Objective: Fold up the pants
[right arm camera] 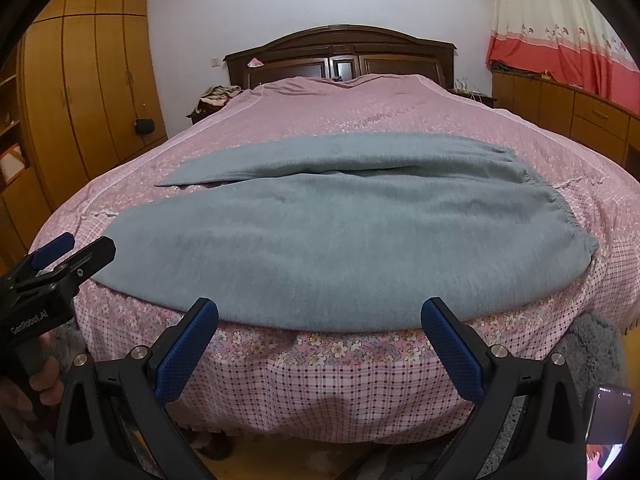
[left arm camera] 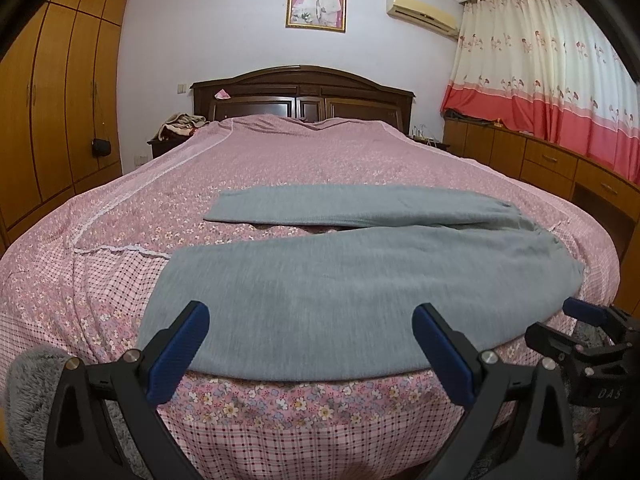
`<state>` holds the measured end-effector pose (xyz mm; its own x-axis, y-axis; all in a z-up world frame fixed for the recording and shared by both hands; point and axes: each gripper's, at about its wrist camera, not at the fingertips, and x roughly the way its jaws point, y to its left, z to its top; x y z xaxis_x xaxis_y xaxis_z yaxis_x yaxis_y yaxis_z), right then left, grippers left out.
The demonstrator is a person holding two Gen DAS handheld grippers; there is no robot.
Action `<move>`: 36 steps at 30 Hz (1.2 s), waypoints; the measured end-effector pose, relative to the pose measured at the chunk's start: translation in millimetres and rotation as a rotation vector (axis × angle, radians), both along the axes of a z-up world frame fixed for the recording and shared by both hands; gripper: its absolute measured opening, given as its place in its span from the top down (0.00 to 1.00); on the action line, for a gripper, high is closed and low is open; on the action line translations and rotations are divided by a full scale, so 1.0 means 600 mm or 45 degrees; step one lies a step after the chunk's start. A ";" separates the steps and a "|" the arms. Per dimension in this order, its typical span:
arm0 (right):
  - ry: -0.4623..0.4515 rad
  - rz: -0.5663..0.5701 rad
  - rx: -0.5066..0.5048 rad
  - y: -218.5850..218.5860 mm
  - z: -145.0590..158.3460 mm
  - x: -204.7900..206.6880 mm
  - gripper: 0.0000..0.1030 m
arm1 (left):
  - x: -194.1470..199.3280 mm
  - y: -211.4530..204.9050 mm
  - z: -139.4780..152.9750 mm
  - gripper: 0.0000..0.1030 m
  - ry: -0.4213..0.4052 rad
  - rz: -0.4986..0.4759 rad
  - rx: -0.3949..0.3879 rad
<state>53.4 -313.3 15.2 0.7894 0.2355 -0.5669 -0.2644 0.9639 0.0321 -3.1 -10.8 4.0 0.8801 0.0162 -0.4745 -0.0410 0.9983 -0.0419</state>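
Observation:
Grey pants (left arm camera: 304,280) lie spread flat on the pink floral bed (left arm camera: 280,160), legs pointing left, waistband at the right; they also show in the right wrist view (right arm camera: 320,232). The near leg reaches the bed's front edge, the far leg (left arm camera: 340,204) lies apart behind it. My left gripper (left arm camera: 312,320) is open and empty, just short of the near leg's front edge. My right gripper (right arm camera: 320,316) is open and empty, at the front edge nearer the waistband. Each gripper shows at the side of the other's view, the right one (left arm camera: 584,312) and the left one (right arm camera: 60,252).
A dark wooden headboard (left arm camera: 304,92) stands at the far end. Wooden wardrobes (left arm camera: 60,100) line the left wall, low cabinets (left arm camera: 540,156) and curtains the right. A grey fluffy rug (left arm camera: 28,392) lies on the floor. A phone (right arm camera: 608,432) shows at lower right.

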 end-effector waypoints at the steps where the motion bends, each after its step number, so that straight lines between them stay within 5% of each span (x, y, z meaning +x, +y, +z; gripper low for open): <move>1: 0.000 0.000 0.003 -0.001 0.000 0.000 0.00 | -0.001 -0.001 0.000 0.00 0.001 0.001 0.003; 36: 0.033 0.021 0.063 -0.011 -0.017 0.016 0.00 | 0.007 -0.018 -0.004 0.00 0.027 -0.013 0.038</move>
